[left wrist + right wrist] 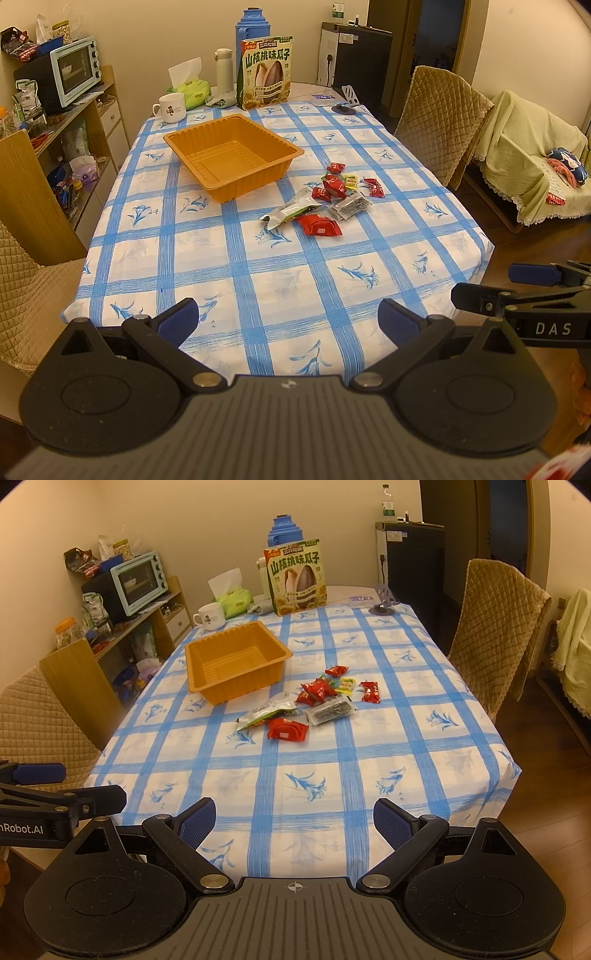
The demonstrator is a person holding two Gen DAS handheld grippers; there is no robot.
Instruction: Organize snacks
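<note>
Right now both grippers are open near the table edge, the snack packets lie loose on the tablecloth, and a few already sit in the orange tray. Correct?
Not quite. The orange tray is empty; both wrist views show its bare ribbed bottom. The rest holds: the snack packets lie loose on the tablecloth beside the tray, and the left gripper and right gripper are open near the table edge.

A woven cloth [258, 266] covers the counter; the orange tray [232, 155] looks like smooth ribbed plastic, the snack wrappers [319, 225] glossy foil, perhaps plastic film.

Tray [236, 662] sits mid-table [369, 775], snack packets [314, 701] scattered just right of it, mug [208, 616] and seed bag [297, 581] behind.
</note>
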